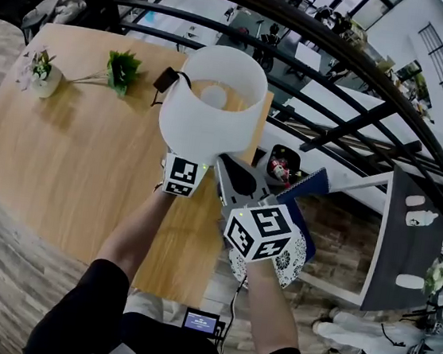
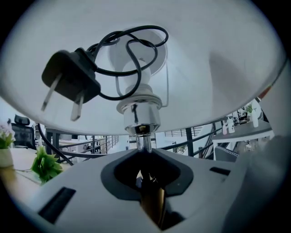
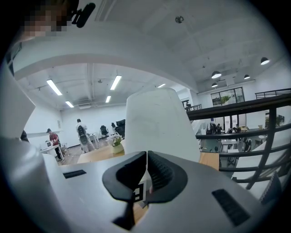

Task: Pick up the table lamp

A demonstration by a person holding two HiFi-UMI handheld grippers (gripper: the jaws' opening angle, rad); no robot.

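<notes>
The table lamp has a white drum shade (image 1: pixel 209 111) and stands over the right edge of the wooden table (image 1: pixel 63 161). My left gripper (image 1: pixel 189 164) reaches in under the shade. In the left gripper view its jaws (image 2: pixel 146 179) are closed round the lamp's thin brass stem (image 2: pixel 152 200), just below the chrome bulb socket (image 2: pixel 138 119). The black plug (image 2: pixel 68 82) and its looped cable hang in front of the shade's underside. My right gripper (image 1: pixel 235 180) sits to the right of the lamp, apart from it, with its jaws (image 3: pixel 145 175) together and nothing between them. The shade (image 3: pixel 157 123) rises just beyond them.
Two small potted plants (image 1: pixel 122 70) (image 1: pixel 41 70) stand at the table's far left. A black railing (image 1: pixel 340 58) runs behind the table. A dark bin (image 1: pixel 283 165) sits on the floor right of the table, near a white bench with a grey panel (image 1: pixel 408 227).
</notes>
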